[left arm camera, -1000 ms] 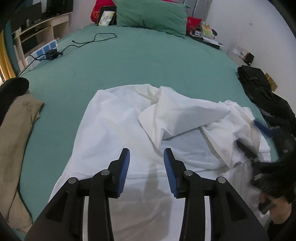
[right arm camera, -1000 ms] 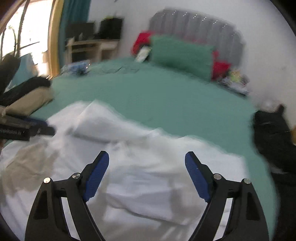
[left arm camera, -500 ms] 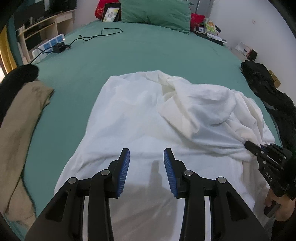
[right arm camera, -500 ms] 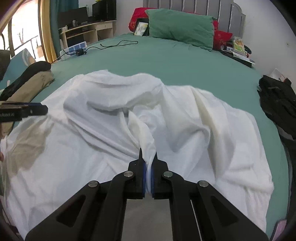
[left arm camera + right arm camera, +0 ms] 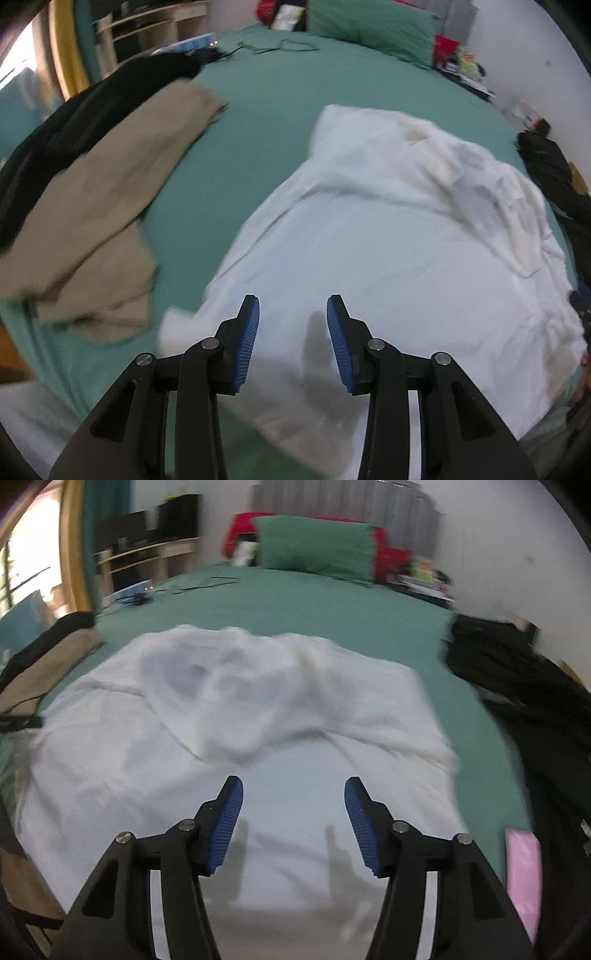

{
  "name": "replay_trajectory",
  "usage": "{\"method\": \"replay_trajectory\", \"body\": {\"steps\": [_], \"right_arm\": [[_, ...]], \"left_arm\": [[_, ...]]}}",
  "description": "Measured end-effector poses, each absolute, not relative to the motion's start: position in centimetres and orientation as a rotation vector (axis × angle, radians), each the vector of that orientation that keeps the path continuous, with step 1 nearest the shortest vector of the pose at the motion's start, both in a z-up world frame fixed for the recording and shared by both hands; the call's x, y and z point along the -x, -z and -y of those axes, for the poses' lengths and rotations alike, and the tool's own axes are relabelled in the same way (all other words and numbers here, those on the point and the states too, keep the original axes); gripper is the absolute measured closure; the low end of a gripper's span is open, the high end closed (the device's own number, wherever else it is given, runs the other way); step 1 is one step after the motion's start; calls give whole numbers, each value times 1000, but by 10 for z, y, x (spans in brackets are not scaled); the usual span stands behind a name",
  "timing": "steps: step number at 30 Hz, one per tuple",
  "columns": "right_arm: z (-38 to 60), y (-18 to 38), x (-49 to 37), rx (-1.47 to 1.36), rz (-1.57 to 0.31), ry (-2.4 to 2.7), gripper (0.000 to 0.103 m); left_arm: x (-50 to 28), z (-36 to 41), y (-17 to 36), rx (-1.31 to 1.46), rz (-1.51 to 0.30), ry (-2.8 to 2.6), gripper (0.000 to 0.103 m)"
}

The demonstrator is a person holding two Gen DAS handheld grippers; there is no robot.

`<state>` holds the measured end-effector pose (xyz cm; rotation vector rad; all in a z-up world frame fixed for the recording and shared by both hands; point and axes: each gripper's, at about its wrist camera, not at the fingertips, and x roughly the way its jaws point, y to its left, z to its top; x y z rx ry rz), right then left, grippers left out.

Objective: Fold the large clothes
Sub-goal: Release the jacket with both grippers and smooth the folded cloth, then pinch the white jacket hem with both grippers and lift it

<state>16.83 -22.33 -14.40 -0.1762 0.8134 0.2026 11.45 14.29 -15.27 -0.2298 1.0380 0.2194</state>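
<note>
Right wrist view: right gripper (image 5: 293,821) fingers opening, left gripper (image 5: 293,341) fingers apart, both empty; rumpled white cotton garment (image 5: 258,716) may fold crooked.

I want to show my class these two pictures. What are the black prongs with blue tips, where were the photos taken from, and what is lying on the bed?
A person holds a two-finger gripper in each hand; each carries a wide-angle camera looking along its fingers. One picture shows the left gripper, the other the right gripper, whose jaws are opening. Both hold nothing. Below them a rumpled white garment lies on a green bed. Tan clothing lies left, black clothing right, a green pillow at the head.
</note>
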Motion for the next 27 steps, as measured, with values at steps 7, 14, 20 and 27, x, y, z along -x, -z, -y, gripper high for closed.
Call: {"method": "replay_trajectory", "body": {"steps": [7, 14, 20, 27], "right_arm": [[325, 148, -144, -29, -900, 72, 45], [365, 178, -133, -184, -1028, 152, 45], [351, 186, -123, -235, -1027, 41, 43], [312, 192, -117, -245, -1053, -122, 98]], "left_arm": [[-99, -159, 161, 252, -1031, -228, 54], [-94, -150, 156, 169, -998, -240, 50], [-89, -161, 156, 164, -970, -309, 49], [-88, -161, 176, 123, -1019, -315, 42]]}}
